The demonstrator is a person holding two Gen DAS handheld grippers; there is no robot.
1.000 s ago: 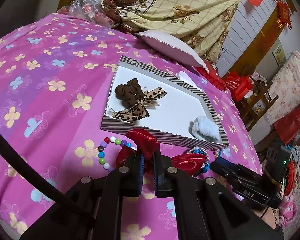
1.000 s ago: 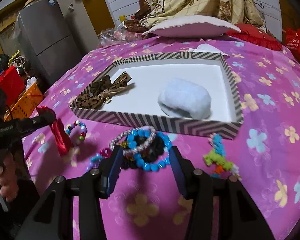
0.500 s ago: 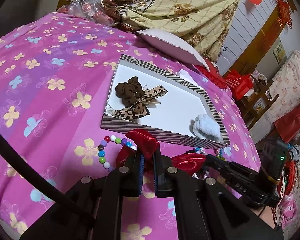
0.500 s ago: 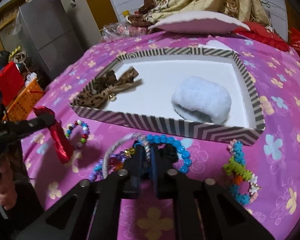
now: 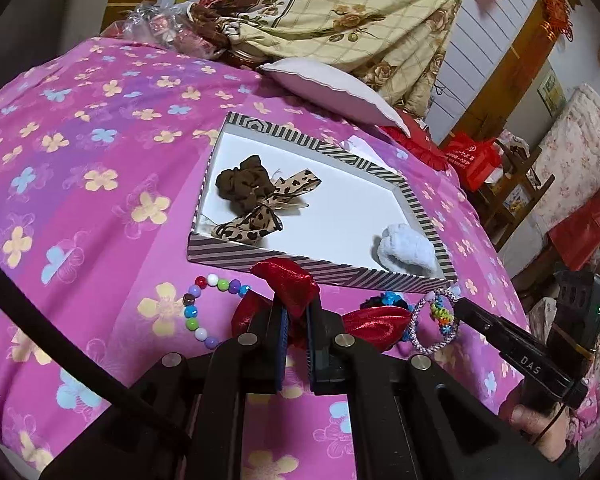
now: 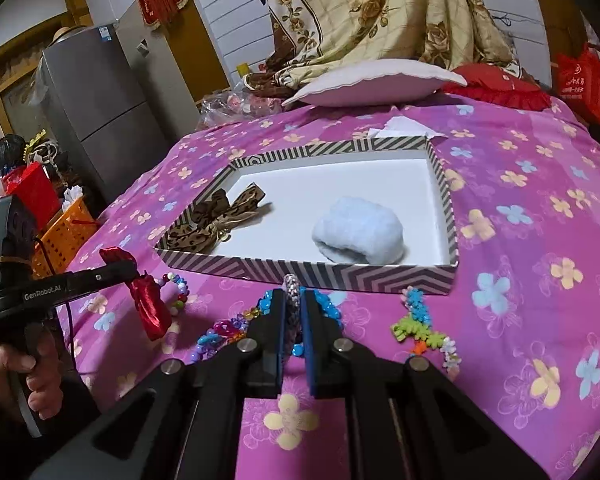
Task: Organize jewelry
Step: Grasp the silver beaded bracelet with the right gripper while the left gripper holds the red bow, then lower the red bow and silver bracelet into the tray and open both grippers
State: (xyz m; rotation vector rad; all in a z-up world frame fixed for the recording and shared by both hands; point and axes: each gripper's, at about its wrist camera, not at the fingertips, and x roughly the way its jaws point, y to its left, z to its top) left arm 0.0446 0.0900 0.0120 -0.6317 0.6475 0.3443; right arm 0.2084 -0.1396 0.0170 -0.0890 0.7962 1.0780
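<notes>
The left gripper (image 5: 294, 314) is clamping a red satin bow (image 5: 290, 286) between clenched jaws, holding it just in front of the striped tray (image 5: 236, 254) on the pink floral bedspread (image 5: 80, 168). The right gripper (image 6: 292, 312) is gripping a purple woven bracelet (image 6: 291, 300), jaws closed on its band, lifted near the tray's front wall. Inside the tray are lying a leopard-print bow (image 5: 260, 216) with a brown scrunchie (image 5: 242, 182) and a pale blue scrunchie (image 6: 358, 234). A multicoloured bead bracelet (image 5: 198, 312) and a blue-green beaded piece (image 6: 422, 326) are resting on the bedspread.
</notes>
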